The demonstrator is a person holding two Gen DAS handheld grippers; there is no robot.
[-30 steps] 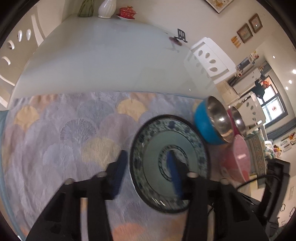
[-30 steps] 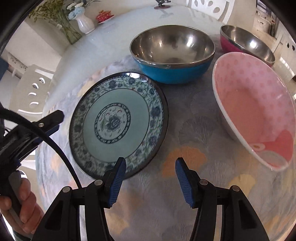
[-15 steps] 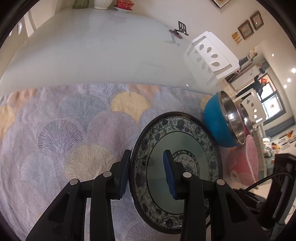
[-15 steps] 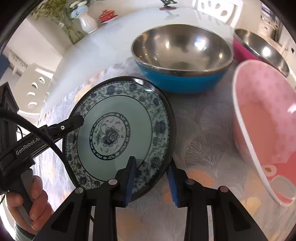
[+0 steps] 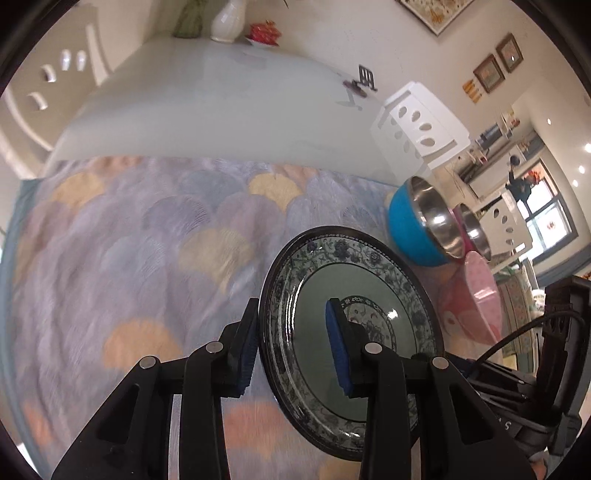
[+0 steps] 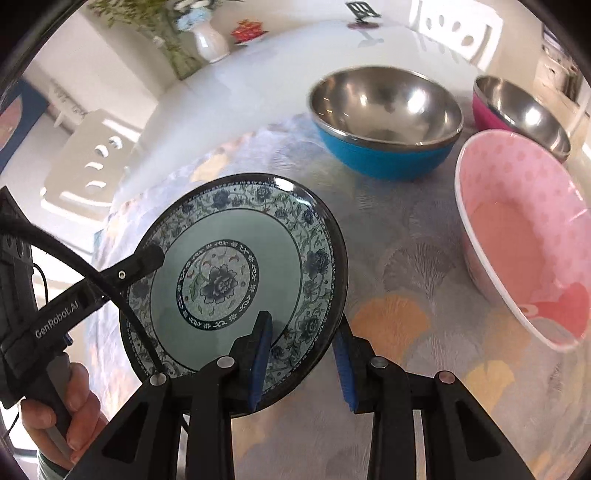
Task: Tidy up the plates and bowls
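A blue-and-white floral plate (image 5: pixel 369 295) (image 6: pixel 236 258) is held off the patterned cloth, tilted. My left gripper (image 5: pixel 295 347) is shut on its left rim, one pad under and one on its face. My right gripper (image 6: pixel 304 360) is shut on its right rim the same way. The left gripper's finger also shows in the right wrist view (image 6: pixel 140 264). A blue steel bowl (image 6: pixel 384 122) (image 5: pixel 421 225), a magenta steel bowl (image 6: pixel 517 110) and a pink bowl (image 6: pixel 524 236) (image 5: pixel 476 291) stand to the right.
The scallop-patterned cloth (image 5: pixel 147 258) covers the near part of a white table (image 5: pixel 207 103). A white vase (image 6: pixel 210 40), a red dish (image 6: pixel 249 29) and a small black stand (image 5: pixel 365 77) sit at the far edge. White chairs (image 5: pixel 417 122) stand around.
Both grippers have closed on opposite rims of the plate. The plate has come up off the cloth and tilted.
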